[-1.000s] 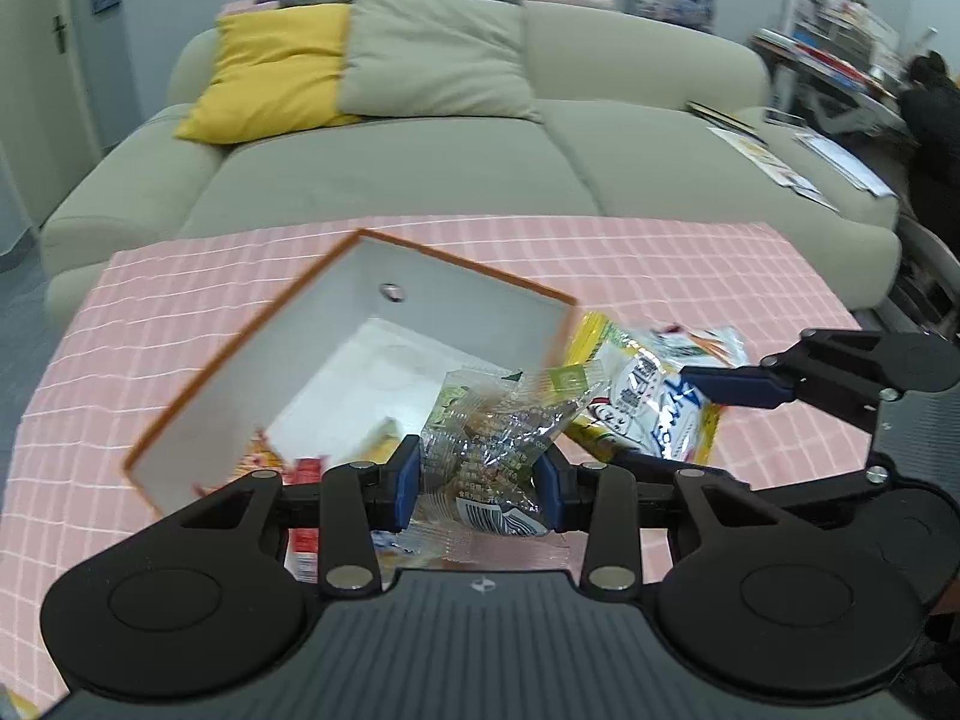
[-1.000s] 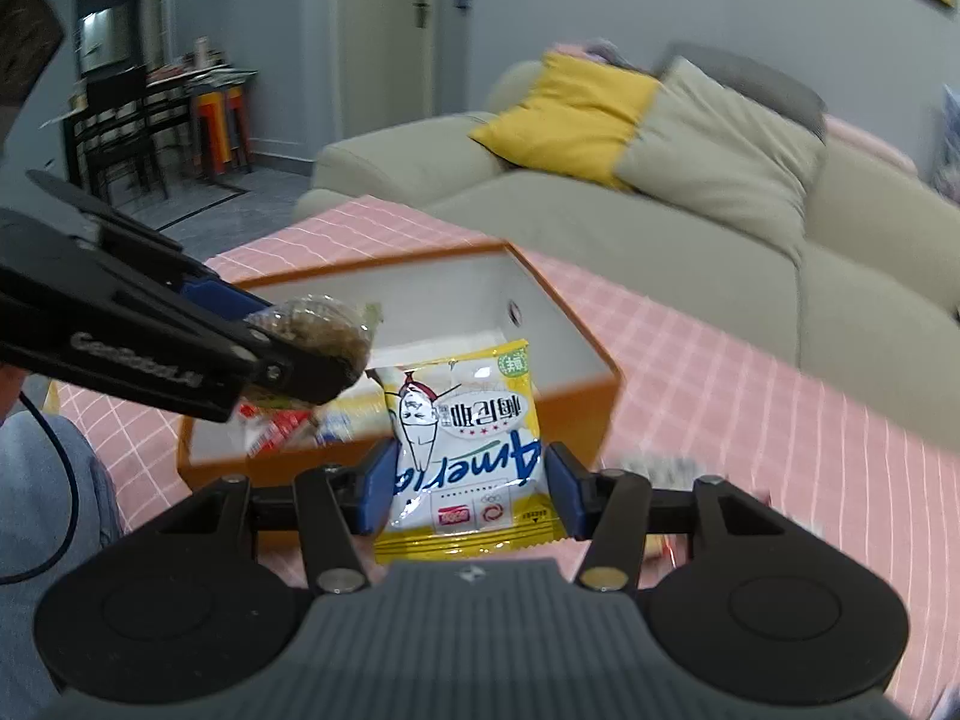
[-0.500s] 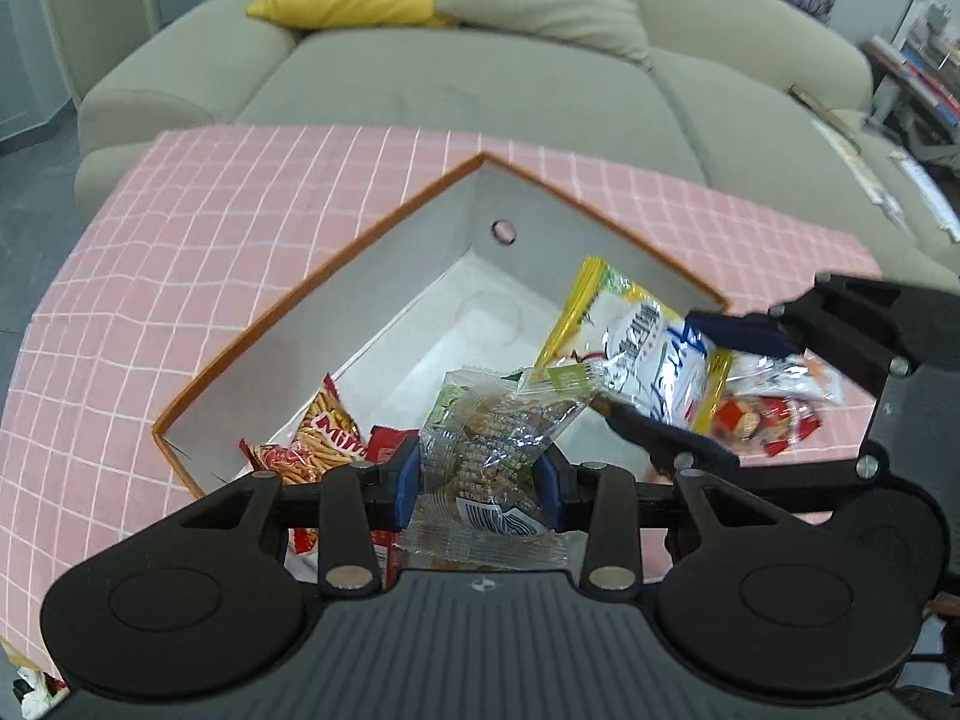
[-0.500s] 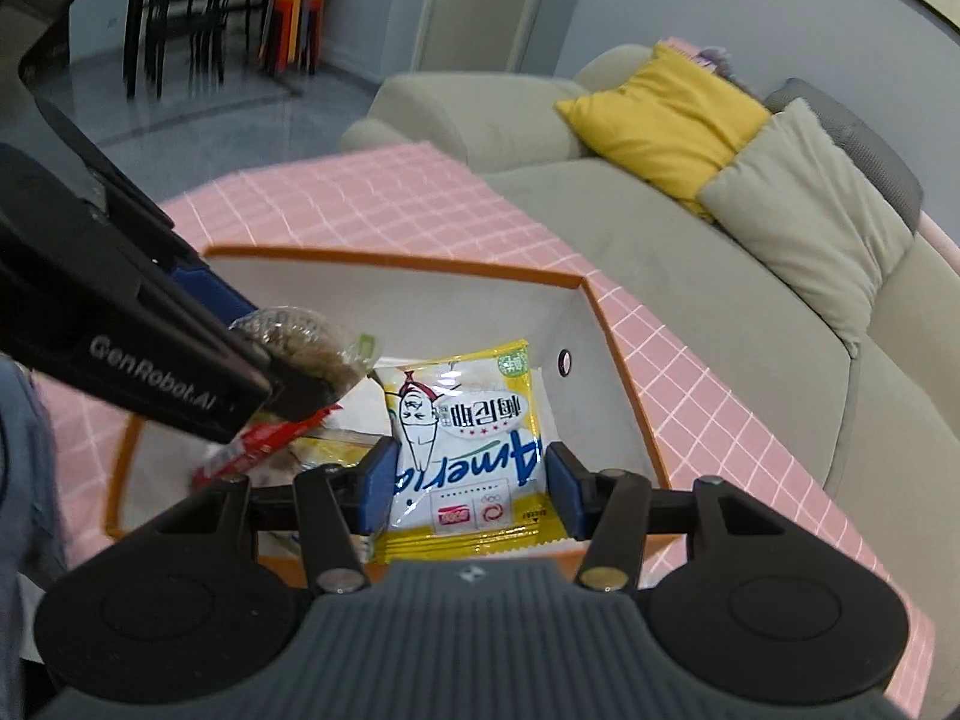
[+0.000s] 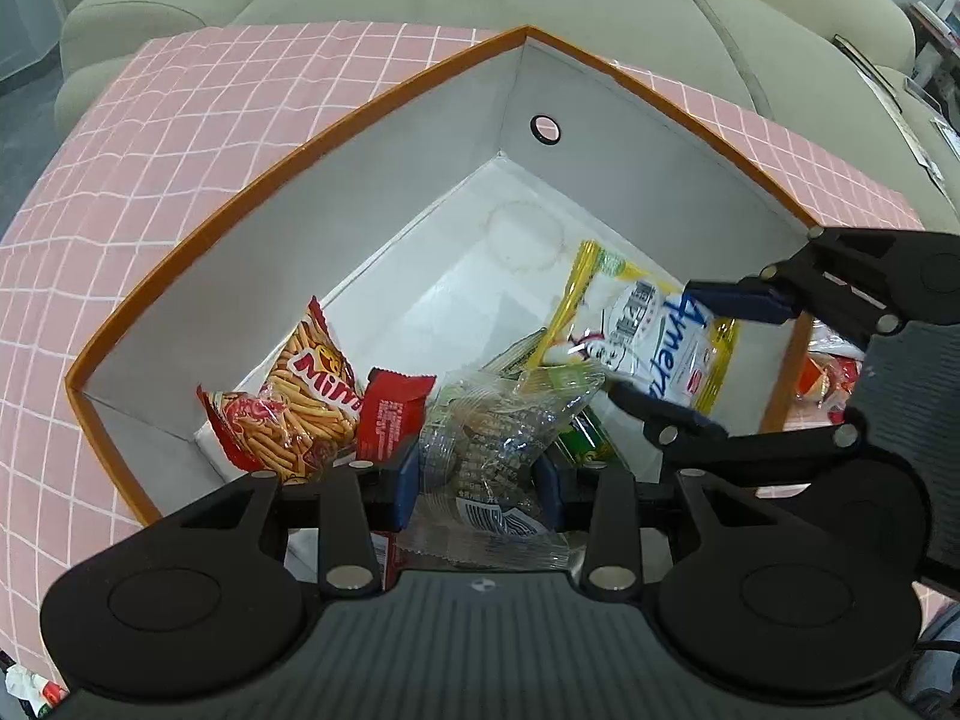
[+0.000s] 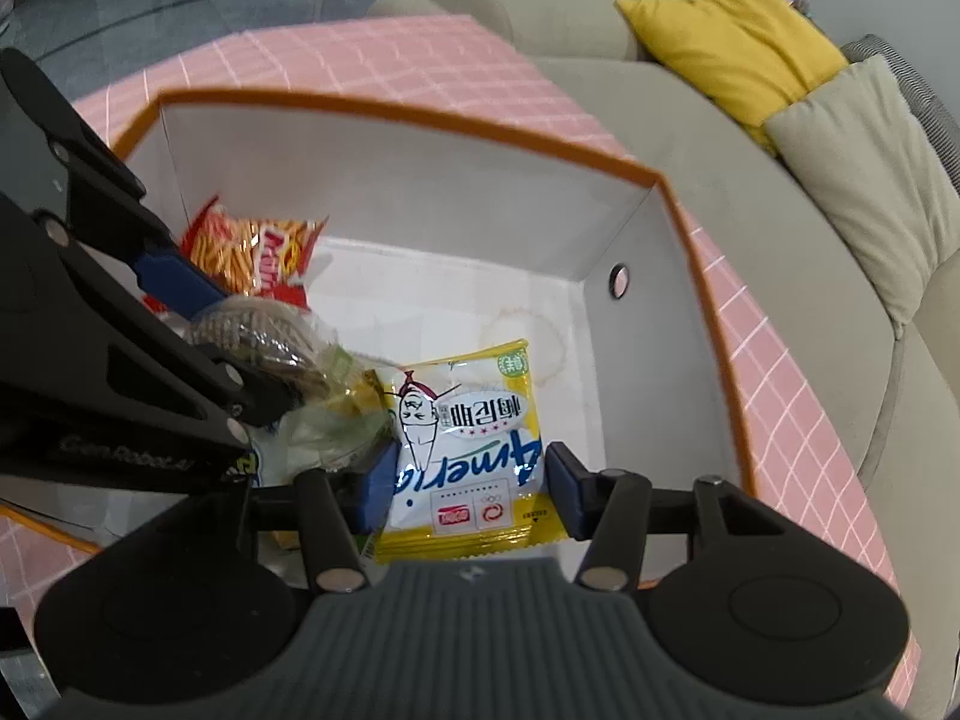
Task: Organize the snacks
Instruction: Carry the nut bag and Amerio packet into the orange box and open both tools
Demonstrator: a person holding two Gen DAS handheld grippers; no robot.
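Observation:
An orange-rimmed white box [image 5: 384,192] [image 6: 420,180] sits on the pink checked tablecloth. My left gripper [image 5: 477,489] is shut on a clear packet of brown snacks [image 5: 492,444], held low inside the box. My right gripper [image 6: 468,489] is shut on a yellow and white snack bag [image 6: 468,432], also held over the box floor; the same bag [image 5: 654,336] and right gripper [image 5: 690,354] show in the left wrist view. A red chip-stick bag [image 5: 294,408] [image 6: 252,252] and a red packet [image 5: 390,414] lie in the box. A green packet [image 5: 585,441] peeks out beneath.
The tablecloth [image 5: 150,150] surrounds the box. More snack packets [image 5: 828,372] lie on the cloth outside the box's right wall. A beige sofa [image 6: 690,120] with a yellow cushion [image 6: 732,42] stands behind the table.
Both grippers have moved down and forward, from above the box rim into the box, each keeping its packet. The views have tilted downward.

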